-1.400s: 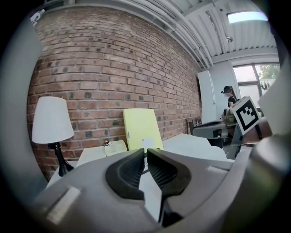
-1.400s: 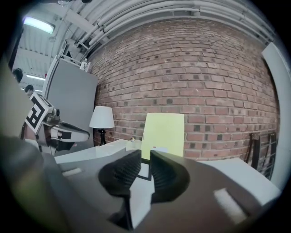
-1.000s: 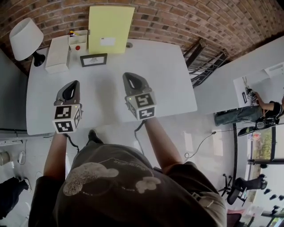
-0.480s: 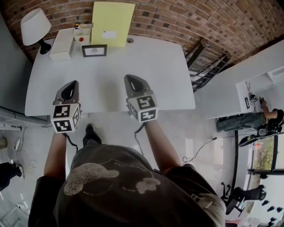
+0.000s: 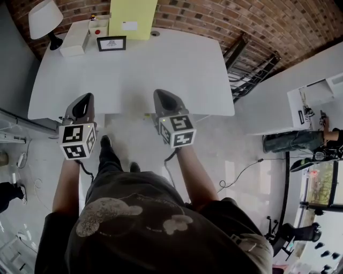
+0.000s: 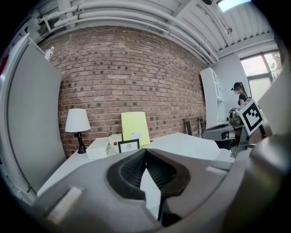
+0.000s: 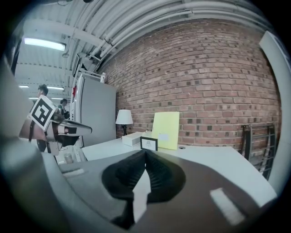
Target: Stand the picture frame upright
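The black picture frame (image 5: 111, 43) stands upright at the far left of the white table (image 5: 161, 69), in front of a yellow board (image 5: 134, 16). The frame also shows small in the left gripper view (image 6: 128, 145) and in the right gripper view (image 7: 148, 144). Both grippers hover at the table's near edge, far from the frame. My left gripper (image 5: 84, 100) (image 6: 145, 152) is shut with nothing in it. My right gripper (image 5: 165, 98) (image 7: 145, 152) is shut and empty too.
A white lamp (image 5: 44, 16), a long white box (image 5: 74, 38) and a small white container with a red item (image 5: 97, 27) stand beside the frame. A dark metal rack (image 5: 252, 69) leans on the brick wall to the right. People are at a second table (image 5: 316, 101).
The person has stepped back: the table and frame have slid toward the top of the head view, and both grippers, still shut, now sit at its near edge.
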The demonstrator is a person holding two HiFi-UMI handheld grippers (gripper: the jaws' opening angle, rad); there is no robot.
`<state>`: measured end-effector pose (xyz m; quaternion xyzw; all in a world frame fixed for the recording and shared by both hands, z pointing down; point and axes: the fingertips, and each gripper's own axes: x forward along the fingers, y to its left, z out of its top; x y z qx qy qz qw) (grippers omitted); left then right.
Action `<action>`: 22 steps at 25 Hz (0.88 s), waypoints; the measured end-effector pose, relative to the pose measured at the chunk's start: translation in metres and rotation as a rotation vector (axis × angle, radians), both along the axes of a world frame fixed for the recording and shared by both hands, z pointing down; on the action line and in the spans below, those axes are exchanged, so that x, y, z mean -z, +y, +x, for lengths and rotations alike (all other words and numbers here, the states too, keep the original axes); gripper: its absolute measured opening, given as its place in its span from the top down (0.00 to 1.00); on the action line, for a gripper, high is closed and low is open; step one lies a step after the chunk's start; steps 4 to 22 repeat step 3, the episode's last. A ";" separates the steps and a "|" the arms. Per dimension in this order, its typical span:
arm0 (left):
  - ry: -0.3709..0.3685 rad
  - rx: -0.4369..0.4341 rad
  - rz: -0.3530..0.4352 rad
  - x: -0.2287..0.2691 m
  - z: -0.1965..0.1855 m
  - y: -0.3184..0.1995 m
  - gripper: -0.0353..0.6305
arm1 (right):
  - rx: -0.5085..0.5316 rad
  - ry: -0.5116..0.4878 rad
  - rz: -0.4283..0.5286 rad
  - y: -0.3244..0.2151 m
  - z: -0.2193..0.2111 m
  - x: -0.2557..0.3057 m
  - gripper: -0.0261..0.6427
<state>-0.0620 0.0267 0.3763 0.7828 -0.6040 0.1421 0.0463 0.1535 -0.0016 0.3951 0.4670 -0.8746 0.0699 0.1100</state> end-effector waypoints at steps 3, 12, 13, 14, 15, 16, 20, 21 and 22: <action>-0.003 -0.001 -0.001 0.000 0.008 0.016 0.93 | -0.009 -0.013 -0.001 0.014 0.008 -0.002 0.95; -0.003 -0.001 -0.001 0.000 0.008 0.016 0.93 | -0.009 -0.013 -0.001 0.014 0.008 -0.002 0.95; -0.003 -0.001 -0.001 0.000 0.008 0.016 0.93 | -0.009 -0.013 -0.001 0.014 0.008 -0.002 0.95; -0.003 -0.001 -0.001 0.000 0.008 0.016 0.93 | -0.009 -0.013 -0.001 0.014 0.008 -0.002 0.95; -0.003 -0.001 -0.001 0.000 0.008 0.016 0.93 | -0.009 -0.013 -0.001 0.014 0.008 -0.002 0.95; -0.003 -0.001 -0.001 0.000 0.008 0.016 0.93 | -0.009 -0.013 -0.001 0.014 0.008 -0.002 0.95; -0.003 -0.001 -0.001 0.000 0.008 0.016 0.93 | -0.009 -0.013 -0.001 0.014 0.008 -0.002 0.95; -0.003 -0.001 -0.001 0.000 0.008 0.016 0.93 | -0.009 -0.013 -0.001 0.014 0.008 -0.002 0.95; -0.003 -0.001 -0.001 0.000 0.008 0.016 0.93 | -0.009 -0.013 -0.001 0.014 0.008 -0.002 0.95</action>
